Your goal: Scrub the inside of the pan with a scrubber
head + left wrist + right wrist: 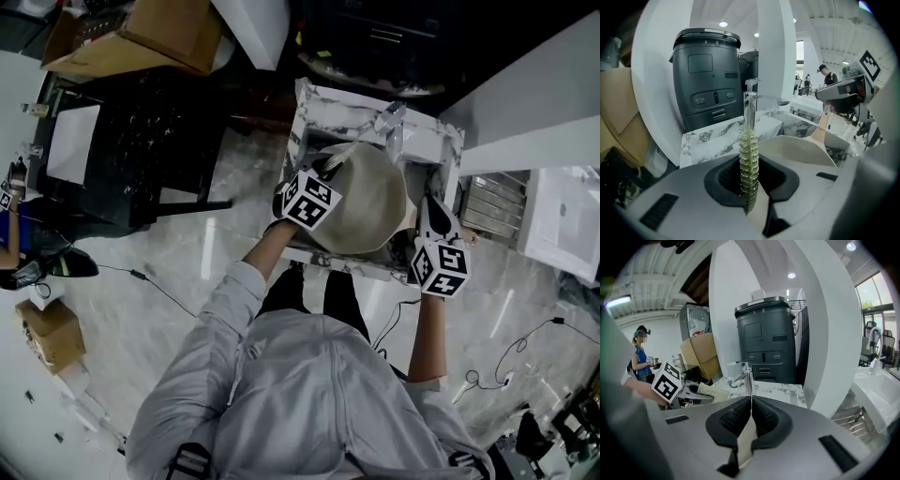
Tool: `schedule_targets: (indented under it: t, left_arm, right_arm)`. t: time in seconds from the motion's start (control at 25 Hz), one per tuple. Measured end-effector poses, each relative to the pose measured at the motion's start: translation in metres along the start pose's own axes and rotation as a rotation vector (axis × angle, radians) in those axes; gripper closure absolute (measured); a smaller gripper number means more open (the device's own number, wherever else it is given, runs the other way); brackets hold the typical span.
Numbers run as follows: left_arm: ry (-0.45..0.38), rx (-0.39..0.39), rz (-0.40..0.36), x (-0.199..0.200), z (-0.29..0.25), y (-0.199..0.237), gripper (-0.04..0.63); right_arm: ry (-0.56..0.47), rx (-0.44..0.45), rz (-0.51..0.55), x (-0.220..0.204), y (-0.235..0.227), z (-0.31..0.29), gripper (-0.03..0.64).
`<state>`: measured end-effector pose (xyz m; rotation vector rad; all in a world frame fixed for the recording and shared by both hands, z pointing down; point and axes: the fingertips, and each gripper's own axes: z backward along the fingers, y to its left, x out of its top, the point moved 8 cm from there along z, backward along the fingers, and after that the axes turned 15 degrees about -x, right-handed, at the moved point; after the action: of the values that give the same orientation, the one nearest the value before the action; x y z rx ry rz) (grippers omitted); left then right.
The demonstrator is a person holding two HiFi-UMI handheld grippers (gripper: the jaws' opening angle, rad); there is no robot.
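Note:
A large beige pan (367, 204) fills the marble-edged sink (323, 101) in the head view. My left gripper (330, 171) is over the pan's left side, shut on a yellow-green scrubber (749, 164) that stands edge-on between its jaws. The scrubber (712, 392) also shows in the right gripper view, sticking out of the left gripper (682, 390). My right gripper (428, 204) is at the pan's right edge. Its jaws are shut on a thin beige part of the pan (746, 437). The pan's pale wall (797, 149) lies just past the left jaws.
A chrome faucet (392, 122) rises at the sink's back. A dark grey bin (766, 343) stands behind the counter. A drying rack (492, 208) and a white basin (562, 217) are on the right; a black table (122, 141) and cardboard boxes (141, 33) on the left.

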<state>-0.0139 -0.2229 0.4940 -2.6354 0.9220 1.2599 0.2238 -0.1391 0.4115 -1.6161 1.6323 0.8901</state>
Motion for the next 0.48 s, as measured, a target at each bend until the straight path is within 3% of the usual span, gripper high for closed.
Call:
schedule_targets:
  t: [0.48]
  left_arm:
    - [0.059, 0.122, 0.106, -0.033, -0.051, -0.001, 0.525]
  right_arm:
    - [0.011, 0.076, 0.044, -0.02, -0.019, -0.022, 0.581]
